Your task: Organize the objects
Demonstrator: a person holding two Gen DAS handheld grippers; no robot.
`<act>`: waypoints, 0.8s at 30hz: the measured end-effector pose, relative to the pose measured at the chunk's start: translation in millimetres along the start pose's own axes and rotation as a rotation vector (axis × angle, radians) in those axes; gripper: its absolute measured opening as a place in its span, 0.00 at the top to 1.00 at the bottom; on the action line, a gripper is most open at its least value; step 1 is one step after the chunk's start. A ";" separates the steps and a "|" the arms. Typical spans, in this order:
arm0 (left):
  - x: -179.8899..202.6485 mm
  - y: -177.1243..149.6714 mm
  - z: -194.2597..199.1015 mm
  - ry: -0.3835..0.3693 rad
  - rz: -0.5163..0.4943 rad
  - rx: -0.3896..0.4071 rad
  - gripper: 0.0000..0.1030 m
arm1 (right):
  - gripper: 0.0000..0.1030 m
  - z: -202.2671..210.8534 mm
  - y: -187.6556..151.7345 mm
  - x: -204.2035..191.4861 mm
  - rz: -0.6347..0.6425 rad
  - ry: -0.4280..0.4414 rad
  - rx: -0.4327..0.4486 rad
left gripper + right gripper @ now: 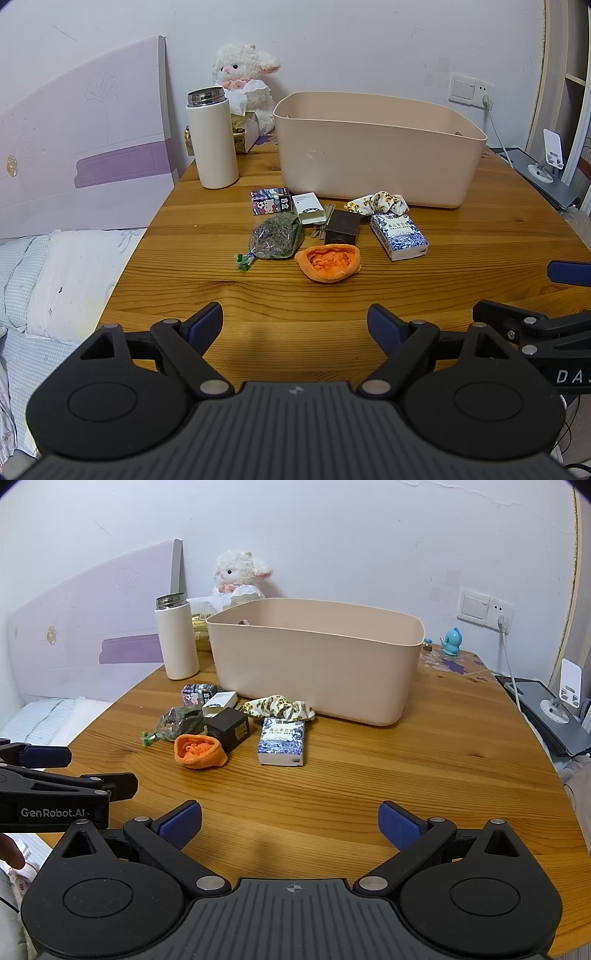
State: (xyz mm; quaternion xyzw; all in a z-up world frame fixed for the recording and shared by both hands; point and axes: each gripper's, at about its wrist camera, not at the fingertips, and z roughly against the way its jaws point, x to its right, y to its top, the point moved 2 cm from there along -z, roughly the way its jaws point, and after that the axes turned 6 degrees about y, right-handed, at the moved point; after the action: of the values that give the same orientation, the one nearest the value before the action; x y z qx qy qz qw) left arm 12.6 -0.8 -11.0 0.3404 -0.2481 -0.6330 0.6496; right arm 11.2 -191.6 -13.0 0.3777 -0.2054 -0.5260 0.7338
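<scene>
**Waiting to start the sort**

Hovering over the near surface (pixel 295 295), the left gripper (pixel 295 325) and right gripper (pixel 290 827) hold their jaws wide apart, empty. The small items cluster before the beige bin (pixel 317 657); nearest, the orange pouch (pixel 199 751) likely goes first, needing a forward reach.

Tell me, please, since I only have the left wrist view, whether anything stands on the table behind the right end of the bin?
Observer: Yes, the right wrist view shows a small blue figurine on the table past the beige bin, near the wall.
Operator: Thank you. Can you read the writing on the left gripper's side?
Observer: The left gripper reads "GenRobot.AI" along its side.
Operator: And is the right gripper open?
Observer: Yes, the right gripper has its jaws wide apart, with nothing between them.
</scene>
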 end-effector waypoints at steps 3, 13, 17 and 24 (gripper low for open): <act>0.0 0.1 0.0 0.000 -0.001 0.000 0.16 | 0.00 -0.3 0.1 0.3 0.000 0.001 -0.002; -2.2 -0.9 0.4 0.003 0.001 -0.003 0.16 | 0.00 0.0 0.3 1.5 -0.004 -0.004 -0.001; -2.0 -1.0 0.5 0.003 -0.002 -0.003 0.16 | 0.00 0.3 0.3 1.1 -0.006 -0.004 0.001; -4.0 -1.0 0.0 0.006 0.001 -0.005 0.16 | 0.00 -0.9 1.1 2.3 -0.010 0.001 -0.004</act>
State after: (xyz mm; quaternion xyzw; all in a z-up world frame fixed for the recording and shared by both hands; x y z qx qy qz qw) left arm 11.6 3.2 -11.3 0.3403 -0.2448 -0.6322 0.6516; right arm 13.4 -193.2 -13.0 0.3775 -0.2022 -0.5301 0.7319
